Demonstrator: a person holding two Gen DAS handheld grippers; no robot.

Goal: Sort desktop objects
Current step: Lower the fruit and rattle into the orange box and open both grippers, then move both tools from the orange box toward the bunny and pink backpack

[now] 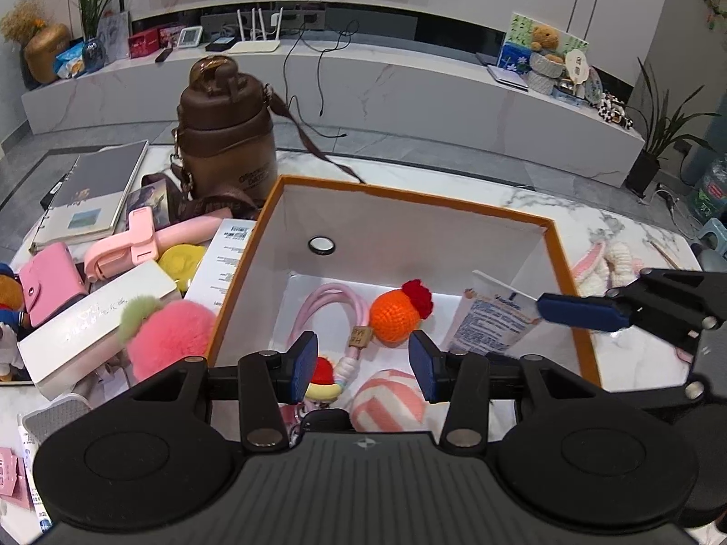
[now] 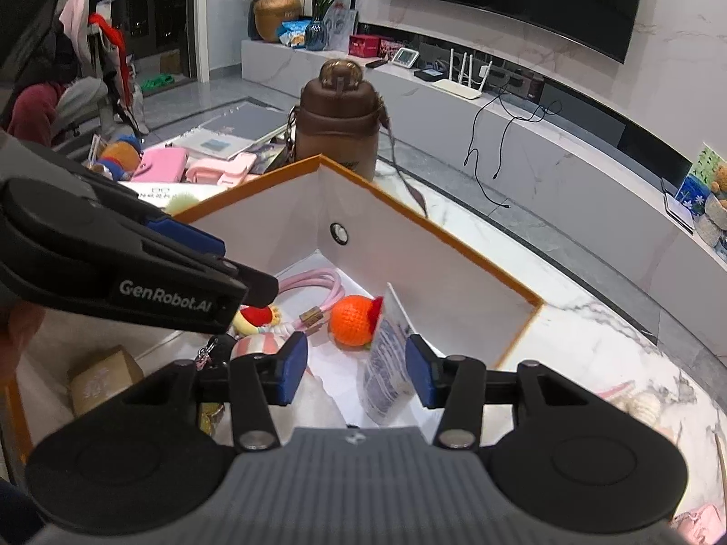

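Left wrist view shows the left gripper [image 1: 363, 365] hovering over the orange-rimmed box [image 1: 561, 272], its blue pads spread apart with nothing between them. Inside the box lie an orange crocheted ball [image 1: 393, 318] with a red tuft, a coiled pink cable [image 1: 336, 306], a pink-and-white striped ball [image 1: 388, 402] and a small red-and-yellow charm [image 1: 323, 381]. A printed packet [image 1: 493, 313] leans against the box's right inner wall, just beside the orange ball. The right gripper [image 1: 579, 313] reaches in from the right, above that wall (its fingers look edge-on here). From the right wrist view its jaws stand apart and hold nothing, the packet [image 2: 386, 372] standing tilted between and below the pads [image 2: 293, 372], with no contact that I can make out. Left of the box sit a pink pom-pom [image 1: 170, 340], a white case [image 1: 97, 318], a pink wallet [image 1: 50, 284] and a brown bottle [image 1: 227, 136] on the marble table [image 1: 636, 363].
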